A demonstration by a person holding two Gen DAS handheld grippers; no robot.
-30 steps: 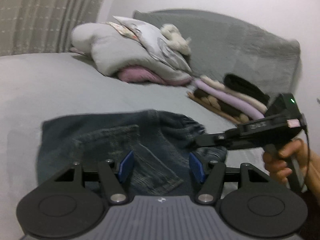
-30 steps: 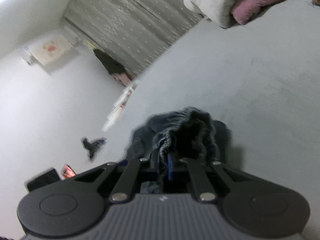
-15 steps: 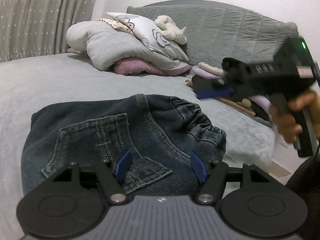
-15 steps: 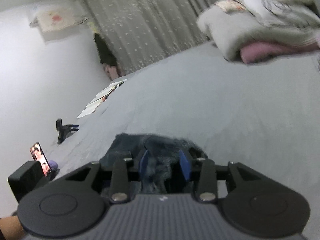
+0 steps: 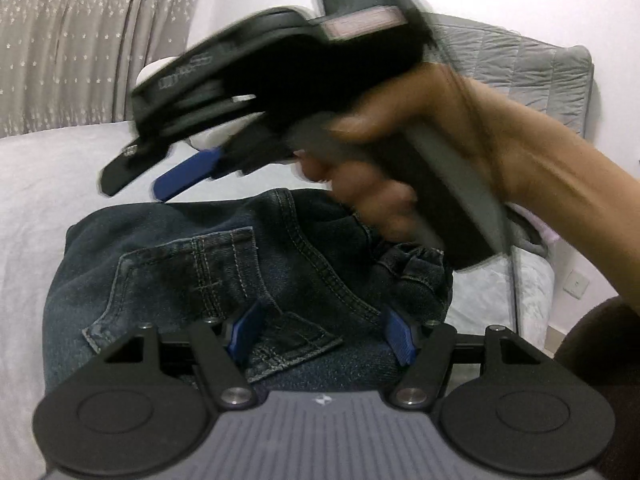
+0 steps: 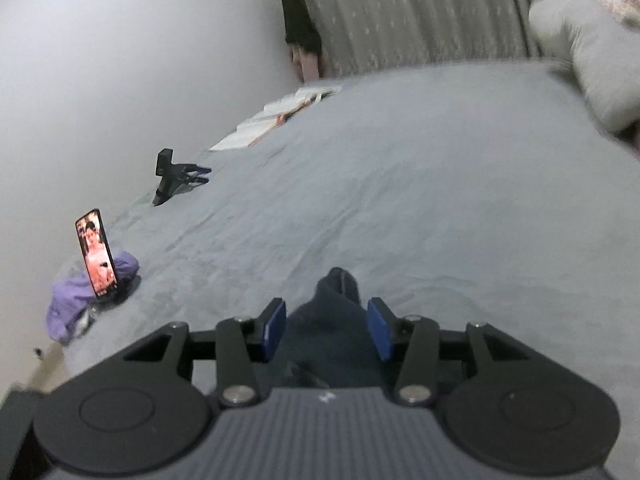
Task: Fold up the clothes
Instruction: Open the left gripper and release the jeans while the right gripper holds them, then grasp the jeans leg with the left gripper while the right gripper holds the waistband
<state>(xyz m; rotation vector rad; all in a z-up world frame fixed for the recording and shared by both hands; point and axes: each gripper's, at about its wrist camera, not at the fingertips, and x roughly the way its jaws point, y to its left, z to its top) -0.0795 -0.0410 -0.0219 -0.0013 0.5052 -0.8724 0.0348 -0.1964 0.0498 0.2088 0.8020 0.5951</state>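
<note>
Dark blue folded jeans [image 5: 200, 264] lie on the grey bed [image 5: 36, 184], back pocket up. My left gripper [image 5: 322, 336] stands open low over their near edge, its blue pads apart and not pinching the denim. My right gripper [image 5: 140, 184], held in a person's hand [image 5: 400, 184], is blurred above the far side of the jeans and points left. In the right wrist view the right gripper [image 6: 327, 328] has its jaws opening. A corner of the jeans [image 6: 332, 344] shows between and below its pads, which do not press on it.
A lit phone [image 6: 96, 254] leans on a purple cloth [image 6: 68, 308] at the bed's left edge. Beyond it are a black stand [image 6: 168, 176] and open books [image 6: 276, 120]. A grey pillow [image 6: 580, 48], curtain [image 6: 400, 12] and quilted headboard [image 5: 520, 60] lie further back.
The right gripper let go of the bunched waistband, opened, and swung up and to the left over the jeans. The left gripper has sunk slightly closer to the jeans.
</note>
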